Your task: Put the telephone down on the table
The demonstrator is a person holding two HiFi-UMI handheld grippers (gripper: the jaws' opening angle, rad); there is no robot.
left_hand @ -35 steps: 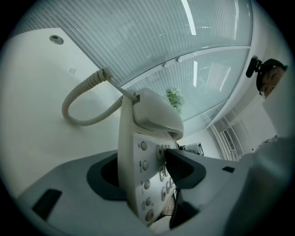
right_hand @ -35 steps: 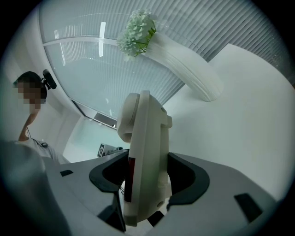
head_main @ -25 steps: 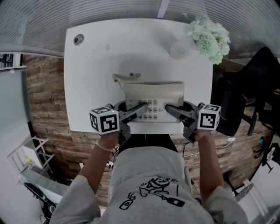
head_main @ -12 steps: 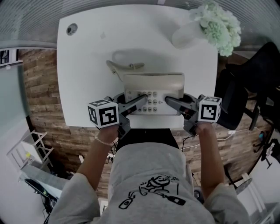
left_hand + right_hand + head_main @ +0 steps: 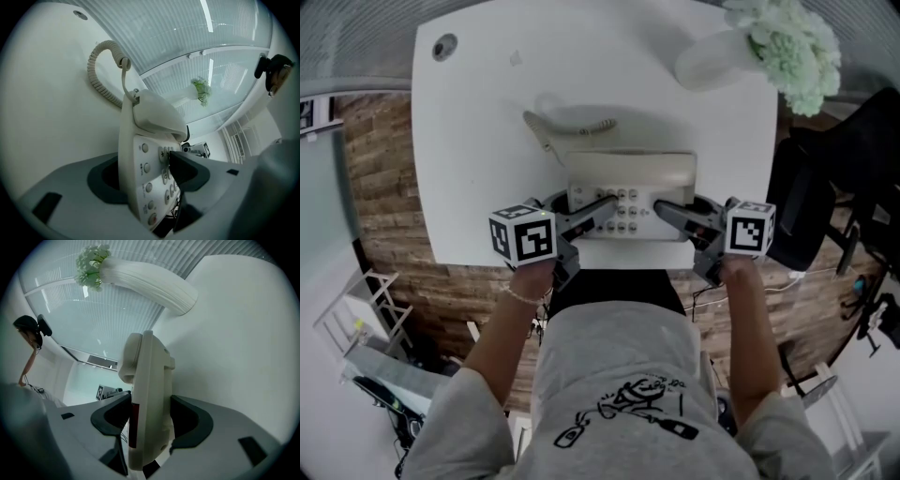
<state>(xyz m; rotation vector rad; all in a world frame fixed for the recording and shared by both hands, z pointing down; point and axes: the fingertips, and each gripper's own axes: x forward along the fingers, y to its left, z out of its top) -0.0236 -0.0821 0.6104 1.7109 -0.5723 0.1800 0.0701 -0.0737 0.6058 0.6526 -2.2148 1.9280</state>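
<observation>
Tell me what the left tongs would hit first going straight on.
The phone: it is clamped in the left tongs, so it would only seat deeper between them. Beyond it, the right tongs seem to lie in line, though depth is unclear.

Vase [image 5: 710,62] far right, tabletop [image 5: 478,159] left seemingly open

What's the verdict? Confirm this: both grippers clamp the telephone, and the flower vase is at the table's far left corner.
One error: the head view shows the flower vase at the table's far right corner, not left. The left gripper and right gripper do clamp the telephone.
</observation>
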